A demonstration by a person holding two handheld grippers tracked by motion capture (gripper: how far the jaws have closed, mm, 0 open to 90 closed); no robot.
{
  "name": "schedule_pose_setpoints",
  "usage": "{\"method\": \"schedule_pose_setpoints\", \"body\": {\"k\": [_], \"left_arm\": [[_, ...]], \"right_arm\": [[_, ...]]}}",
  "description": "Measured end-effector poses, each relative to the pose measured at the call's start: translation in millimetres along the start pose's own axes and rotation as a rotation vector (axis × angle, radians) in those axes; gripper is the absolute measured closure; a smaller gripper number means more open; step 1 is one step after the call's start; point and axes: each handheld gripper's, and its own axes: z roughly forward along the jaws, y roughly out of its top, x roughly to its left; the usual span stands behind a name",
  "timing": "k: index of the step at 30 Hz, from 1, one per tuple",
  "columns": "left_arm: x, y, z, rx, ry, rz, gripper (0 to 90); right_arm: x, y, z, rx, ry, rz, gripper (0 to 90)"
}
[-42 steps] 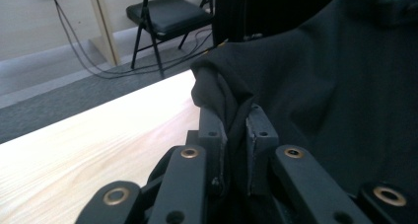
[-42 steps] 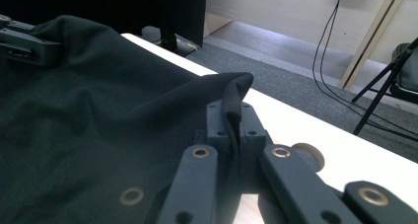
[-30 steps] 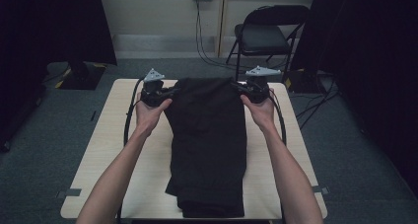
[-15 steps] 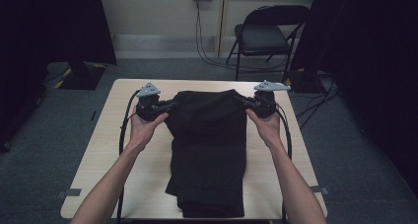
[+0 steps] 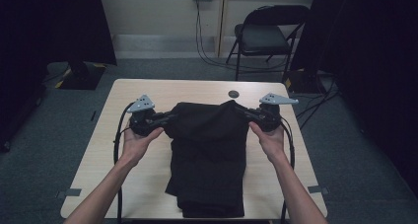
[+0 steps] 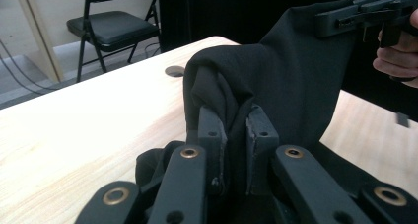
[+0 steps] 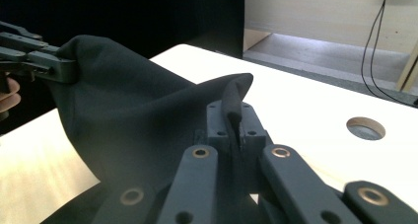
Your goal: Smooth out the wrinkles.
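Note:
A black garment [image 5: 209, 160] lies folded lengthwise down the middle of the wooden table [image 5: 148, 91]. Its far end is lifted off the tabletop and stretched between my two grippers. My left gripper [image 5: 170, 118] is shut on the garment's left corner; in the left gripper view the cloth [image 6: 276, 81] bunches between the pads [image 6: 212, 128]. My right gripper [image 5: 241, 110] is shut on the right corner, and a thin fold of the cloth [image 7: 234, 103] stands up between its closed pads [image 7: 217, 123]. Each gripper view also shows the other gripper [image 6: 365, 12] [image 7: 34, 61] holding the opposite corner.
A round cable hole [image 5: 233, 93] sits in the table just beyond the lifted cloth. A black folding chair [image 5: 266, 36] stands behind the table's far right side, with cables [image 5: 207, 51] on the floor. Dark curtains hang at both sides.
Both hands have come back toward the near edge, carrying the garment's far end with them. That end now stands raised and folds over the part that lies flat.

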Motion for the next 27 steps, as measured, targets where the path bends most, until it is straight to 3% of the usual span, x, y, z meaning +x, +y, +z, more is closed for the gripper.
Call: {"method": "schedule_pose_setpoints", "body": {"k": [5,9,14,17,21,23,27], "left_arm": [[-15.5,0.8,-14.0,-0.032,-0.028,0.010,80.8],[-24.6,-17.9,-20.2,-0.025,-0.038,-0.006,80.8],[-32.3,-48.3,-21.0,0.009,-0.080,-0.067,80.7],[-40.7,-64.6,-21.7,0.048,-0.096,-0.065,80.7],[-51.7,-78.4,-27.9,0.065,-0.125,-0.072,80.6],[-56.4,-83.1,-32.6,0.066,-0.142,-0.090,80.5],[-63.5,-93.4,-40.3,0.091,-0.159,-0.077,80.2]], "right_arm": [[14.3,3.1,-19.6,-0.028,0.022,-0.033,87.4],[29.2,-11.3,-34.4,-0.023,0.025,-0.075,87.4],[36.7,-36.3,-42.8,-0.002,0.049,-0.055,87.4],[40.9,-54.5,-45.3,0.031,0.061,-0.037,87.4],[49.6,-76.7,-52.1,0.075,0.071,-0.038,87.3],[52.8,-83.5,-58.1,0.074,0.078,-0.033,87.4],[60.2,-90.1,-69.7,0.084,0.088,-0.038,87.1]]}}
